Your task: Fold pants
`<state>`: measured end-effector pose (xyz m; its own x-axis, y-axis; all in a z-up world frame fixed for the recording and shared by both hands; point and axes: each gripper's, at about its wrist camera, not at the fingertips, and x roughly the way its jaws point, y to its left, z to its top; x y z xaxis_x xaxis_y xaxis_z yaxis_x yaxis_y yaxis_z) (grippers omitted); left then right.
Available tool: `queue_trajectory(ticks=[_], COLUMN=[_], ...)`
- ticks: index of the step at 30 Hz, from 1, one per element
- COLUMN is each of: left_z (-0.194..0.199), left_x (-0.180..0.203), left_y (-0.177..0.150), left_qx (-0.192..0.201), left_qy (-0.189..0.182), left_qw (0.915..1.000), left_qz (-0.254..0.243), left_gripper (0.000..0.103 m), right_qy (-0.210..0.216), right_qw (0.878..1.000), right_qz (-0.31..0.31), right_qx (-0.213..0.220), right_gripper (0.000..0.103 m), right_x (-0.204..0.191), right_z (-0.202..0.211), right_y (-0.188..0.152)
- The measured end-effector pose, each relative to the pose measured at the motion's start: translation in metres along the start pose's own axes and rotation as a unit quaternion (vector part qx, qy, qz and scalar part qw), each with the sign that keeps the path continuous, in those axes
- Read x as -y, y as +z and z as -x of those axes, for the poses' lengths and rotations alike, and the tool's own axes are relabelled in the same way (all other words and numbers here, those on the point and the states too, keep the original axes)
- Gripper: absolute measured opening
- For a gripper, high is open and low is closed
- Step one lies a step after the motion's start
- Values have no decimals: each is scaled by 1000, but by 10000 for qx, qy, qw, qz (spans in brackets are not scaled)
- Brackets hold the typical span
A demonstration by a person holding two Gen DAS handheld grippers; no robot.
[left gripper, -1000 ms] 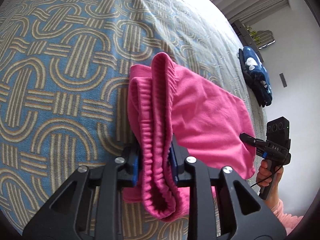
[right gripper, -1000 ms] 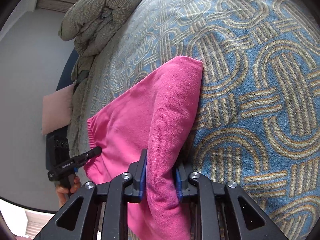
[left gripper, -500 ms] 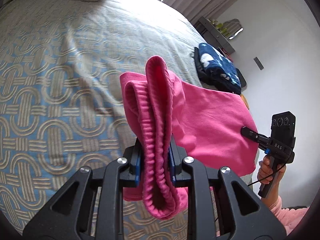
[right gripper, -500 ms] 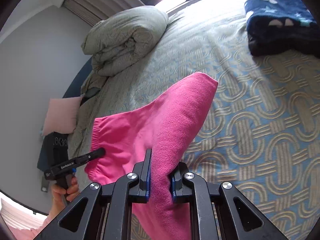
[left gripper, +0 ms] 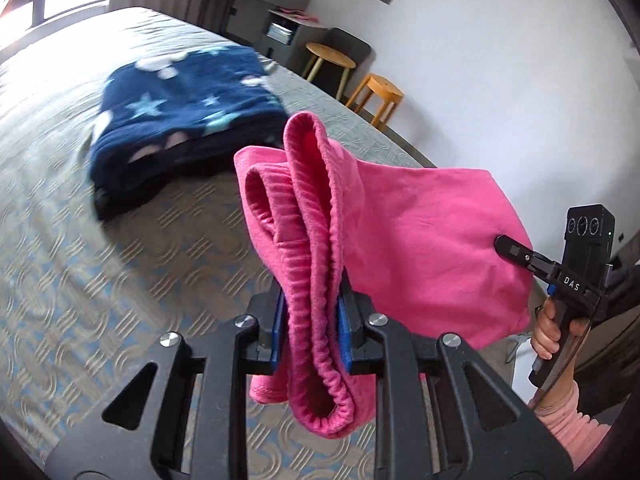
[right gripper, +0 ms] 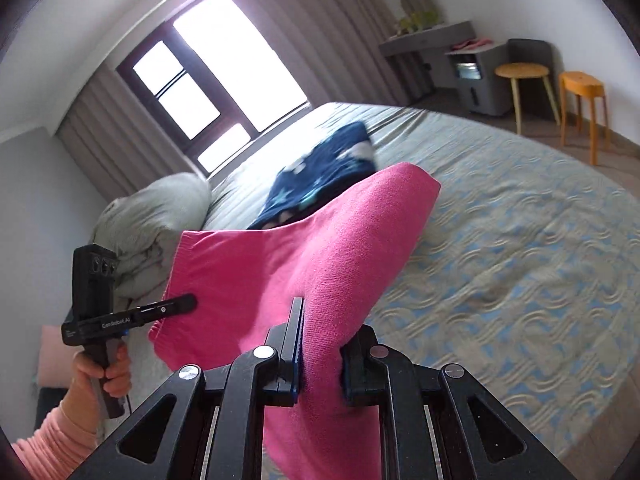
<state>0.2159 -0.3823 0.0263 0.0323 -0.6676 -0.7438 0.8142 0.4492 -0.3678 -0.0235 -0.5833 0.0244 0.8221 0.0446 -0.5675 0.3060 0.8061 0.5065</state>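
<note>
The left hand-held gripper (left gripper: 310, 330) is clamped on the ribbed elastic waistband end of the pink pants (left gripper: 400, 240), its blue pads pressing a thick bunch of doubled layers. The right hand-held gripper (right gripper: 320, 354) is closed on the opposite end of the same garment, pinching a smoother folded edge. Each one shows in the other's view, biting into the cloth from the side, with the person's hand (right gripper: 102, 372) wrapped round its handle and a pink sleeve (left gripper: 568, 420) below.

Holding both ends apart probably keeps the folded stack taut and together so it can travel as one bundle without spilling open. The pants hang in the air between the two hand-held grippers, clear of the bed (right gripper: 520, 240) beneath them.

The pants look already folded down to a compact, several-layer packet: bright pink, soft knit, waistband gathered and looped over at one side, flat panel at the other. On the bed beyond lies a folded navy star-print garment (left gripper: 180, 120), which may be the stack this packet is meant to join.
</note>
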Motion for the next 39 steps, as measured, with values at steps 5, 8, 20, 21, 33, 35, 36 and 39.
queue_trajectory(ticks=[5,8,20,21,33,35,36,39], left_z=[-81,-134,-158,-147,2,29,39,63], left_x=[52,59,-25,-24,31,36,37,38], left_y=[69,84,12,11,-22,-27,-30,-37], left_qx=[-142,-350,-1131,-1020,391,630,742,1058], left_qy=[56,805,1762,1709,1185,1278,1382,1688], left_qw=[9986,9934,9773,9795,9914,9889,9865,9781], left_qz=[-514,-732,-318,-313,-386,-423,-462,-599], left_gripper=[24,46,57,57,67,71,73,78], right_qy=[-526,-842,-2960,-3001,-2407,-2231,-2181,-2133], right_qw=[9952,9895,9355,9344,9687,9731,9743,9748], right_qz=[-649,-1003,-1917,-1900,-332,-155,-45,305], right_qx=[504,606,207,282,515,548,559,582], right_gripper=[14,15,43,43,48,48,48,49], right_x=[84,131,214,208,40,15,2,-34], right_z=[23,19,14,21,26,22,21,22], right_y=[29,37,-28,-29,-30,-30,-31,-34])
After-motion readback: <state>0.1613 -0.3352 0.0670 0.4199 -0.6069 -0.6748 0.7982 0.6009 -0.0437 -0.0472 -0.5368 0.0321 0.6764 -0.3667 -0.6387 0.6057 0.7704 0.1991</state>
